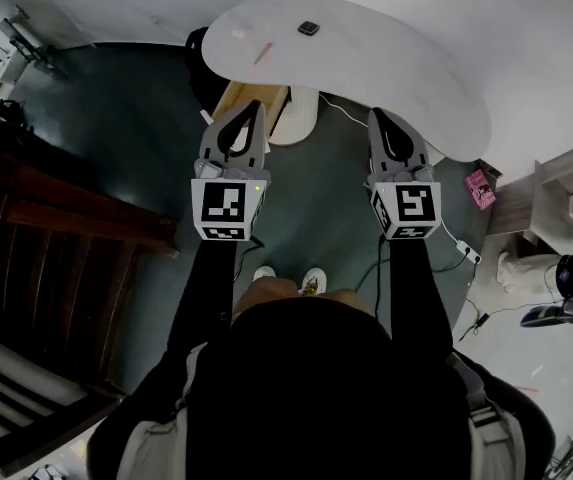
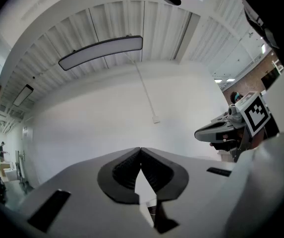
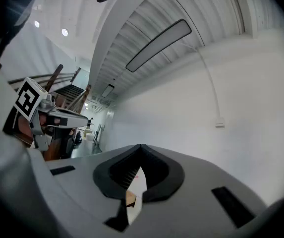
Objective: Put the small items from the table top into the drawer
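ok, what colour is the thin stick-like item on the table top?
Pink. The stick-like item shows best in the head view.

You hold your left gripper (image 1: pixel 250 108) and right gripper (image 1: pixel 380 118) out level, side by side, each with jaws closed together and empty.

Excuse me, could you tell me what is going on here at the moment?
A person stands facing a white rounded table, holding a gripper level in each hand, side by side. The left tongs and the right tongs are both shut, with nothing between them. On the table lie a small dark square object, a thin pink stick and a tiny white piece, all untouched. No item has been picked up.
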Tool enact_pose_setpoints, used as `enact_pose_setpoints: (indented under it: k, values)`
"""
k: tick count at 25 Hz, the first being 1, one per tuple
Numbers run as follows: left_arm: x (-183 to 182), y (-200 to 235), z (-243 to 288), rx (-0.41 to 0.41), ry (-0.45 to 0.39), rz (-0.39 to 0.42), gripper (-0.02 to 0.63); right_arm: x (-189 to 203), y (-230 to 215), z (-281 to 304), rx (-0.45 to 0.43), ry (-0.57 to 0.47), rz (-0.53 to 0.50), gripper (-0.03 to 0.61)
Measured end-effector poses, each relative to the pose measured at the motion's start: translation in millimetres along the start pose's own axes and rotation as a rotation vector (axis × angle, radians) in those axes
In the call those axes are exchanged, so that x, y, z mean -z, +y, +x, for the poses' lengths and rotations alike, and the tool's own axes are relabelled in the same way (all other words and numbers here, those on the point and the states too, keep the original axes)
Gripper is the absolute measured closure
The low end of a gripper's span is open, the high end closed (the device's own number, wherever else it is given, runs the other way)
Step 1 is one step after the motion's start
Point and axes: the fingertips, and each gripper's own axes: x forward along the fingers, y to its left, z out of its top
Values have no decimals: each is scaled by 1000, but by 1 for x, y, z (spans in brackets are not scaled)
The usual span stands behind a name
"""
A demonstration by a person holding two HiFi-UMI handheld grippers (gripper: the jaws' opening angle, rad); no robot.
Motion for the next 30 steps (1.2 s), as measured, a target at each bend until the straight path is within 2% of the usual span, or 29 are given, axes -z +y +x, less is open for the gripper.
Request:
enact_pose_setpoints:
  k: [11, 17, 22, 30]
  values:
    - [-7, -5, 7, -11, -2, 36, 598, -7, 0, 3, -38, -38, 1, 552]
    - [-12, -4, 10, -56, -13, 144, 597, -8, -1, 7, -35, -48, 9, 552]
    - [-14, 5, 12, -58, -31, 136, 597, -6, -2, 17, -32, -46, 16, 552]
    - [1, 39, 33, -85, -31, 118, 598, -1, 0, 54, -52, -47, 1, 552]
